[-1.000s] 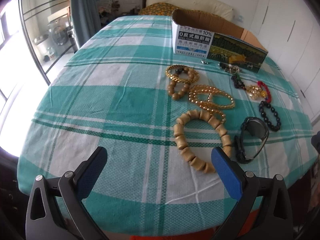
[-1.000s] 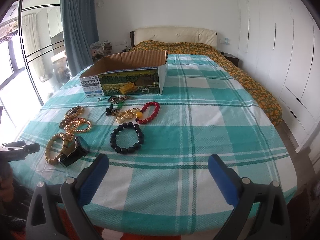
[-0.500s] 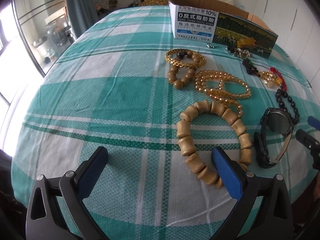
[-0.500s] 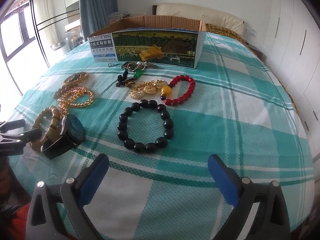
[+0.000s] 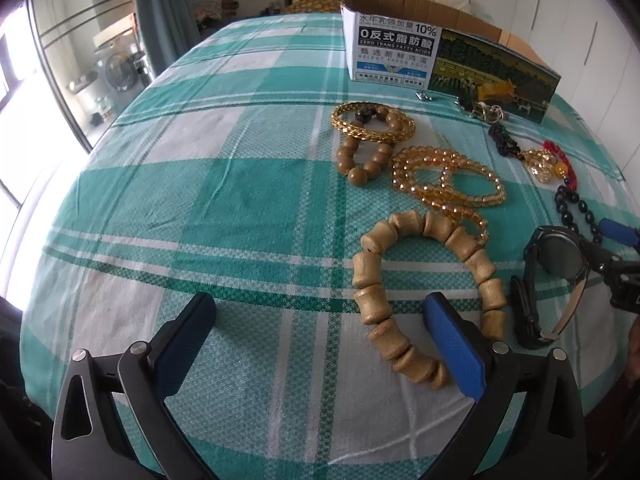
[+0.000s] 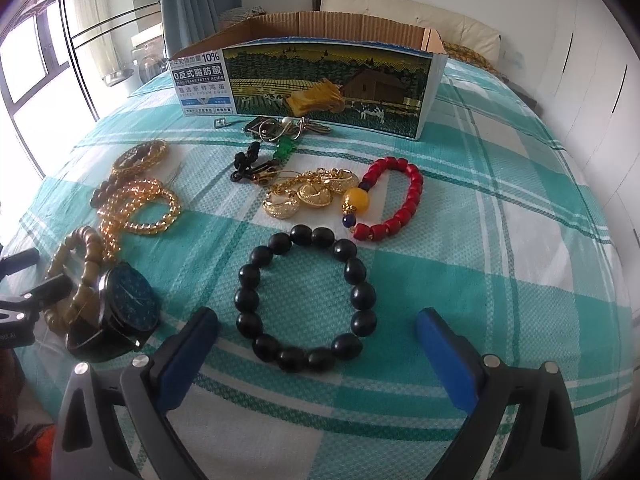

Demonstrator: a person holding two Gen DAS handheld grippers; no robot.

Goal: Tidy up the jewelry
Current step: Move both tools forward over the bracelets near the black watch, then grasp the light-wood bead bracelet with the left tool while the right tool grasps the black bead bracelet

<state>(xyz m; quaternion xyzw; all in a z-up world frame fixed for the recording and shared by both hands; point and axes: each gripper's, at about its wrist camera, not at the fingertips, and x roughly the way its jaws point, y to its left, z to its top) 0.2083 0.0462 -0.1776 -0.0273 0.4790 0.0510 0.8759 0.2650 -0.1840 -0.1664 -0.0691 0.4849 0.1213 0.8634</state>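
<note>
The black bead bracelet [image 6: 306,300] lies flat on the teal checked bedspread [image 6: 480,280], just ahead of the right gripper [image 6: 316,354], whose jaws stand wide apart and hold nothing. To the bracelet's left a black wristwatch [image 6: 120,312] leans on a wooden barrel-bead bracelet [image 5: 424,292]; beyond the black beads lie a red bead bracelet [image 6: 394,200] and gold charms [image 6: 308,194], and farther back stands the open cardboard box [image 6: 320,80]. The left gripper [image 5: 320,340] hovers beside the wooden bracelet, jaws equally wide and empty, its right pad just over the loop's near edge. This looks like the approach step: nothing is yet in the box. The next move likely calls for lowering 1 pair of jaws astride a strand and closing gently so the beads do not roll free. Compared with 0.5 s ago, both grippers have come closer to the jewelry, and the black bracelet now sits nearly between the right jaws.
</note>
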